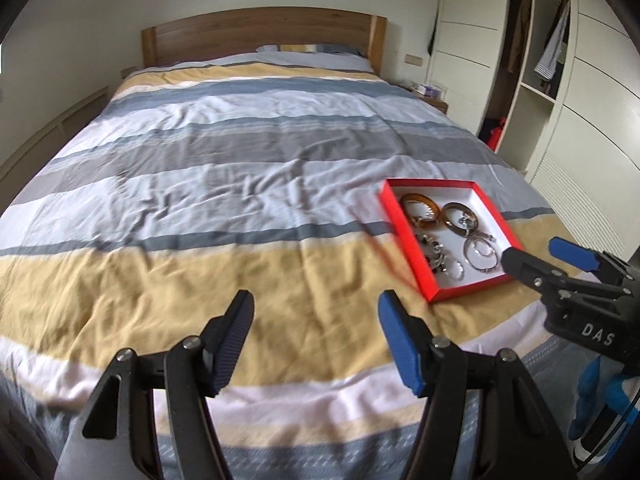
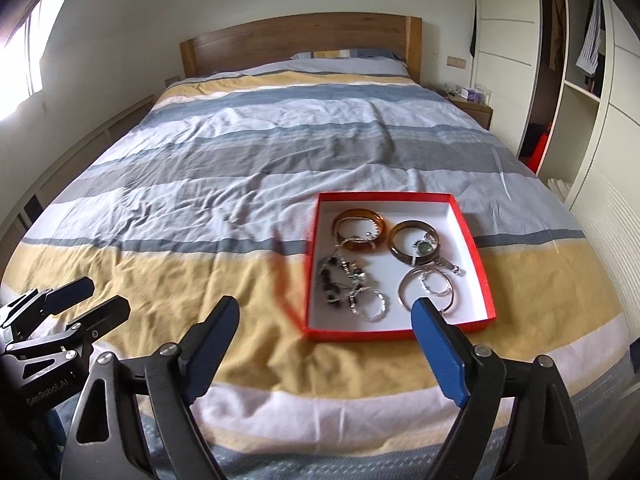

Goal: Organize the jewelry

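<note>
Left tongs [image 1: 316, 312] released, empty, over the bed [image 1: 200, 200]; red tray [image 2: 472, 248] of jewelry [image 2: 360, 276] just ahead of released right tongs [image 2: 324, 320]. Best approach: descend onto one bangle [image 2: 414, 242], avoiding tangled chains.

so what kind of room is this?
A home bedroom: a made bed with a striped duvet and wooden headboard, an open wardrobe with hanging clothes, a nightstand beside it.
</note>
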{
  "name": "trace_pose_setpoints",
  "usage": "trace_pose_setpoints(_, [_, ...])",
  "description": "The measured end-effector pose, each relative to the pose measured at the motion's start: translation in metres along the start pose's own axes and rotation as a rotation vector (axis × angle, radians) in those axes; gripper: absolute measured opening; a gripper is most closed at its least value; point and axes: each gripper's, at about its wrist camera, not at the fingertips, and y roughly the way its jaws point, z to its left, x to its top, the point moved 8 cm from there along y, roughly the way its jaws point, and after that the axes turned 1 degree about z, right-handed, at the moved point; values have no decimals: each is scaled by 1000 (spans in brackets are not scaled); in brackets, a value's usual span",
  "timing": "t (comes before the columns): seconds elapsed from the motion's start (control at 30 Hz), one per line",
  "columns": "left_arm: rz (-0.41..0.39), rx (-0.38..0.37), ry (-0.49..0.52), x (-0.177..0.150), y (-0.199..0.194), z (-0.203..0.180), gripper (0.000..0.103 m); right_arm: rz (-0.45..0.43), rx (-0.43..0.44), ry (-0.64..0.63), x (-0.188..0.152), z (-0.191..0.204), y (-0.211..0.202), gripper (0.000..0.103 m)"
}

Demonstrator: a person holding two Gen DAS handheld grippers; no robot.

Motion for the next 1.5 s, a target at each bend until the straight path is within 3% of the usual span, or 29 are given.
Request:
trace_pose_setpoints(0.7, [-120,135,-19,-34,-93,41,63,-78,-31,-75,-39,41,-70,102])
trace_pose_setpoints(1.5, [-116,173,-53,-55,-100,59,63,-39,-66,-40,-68,30,-64,102])
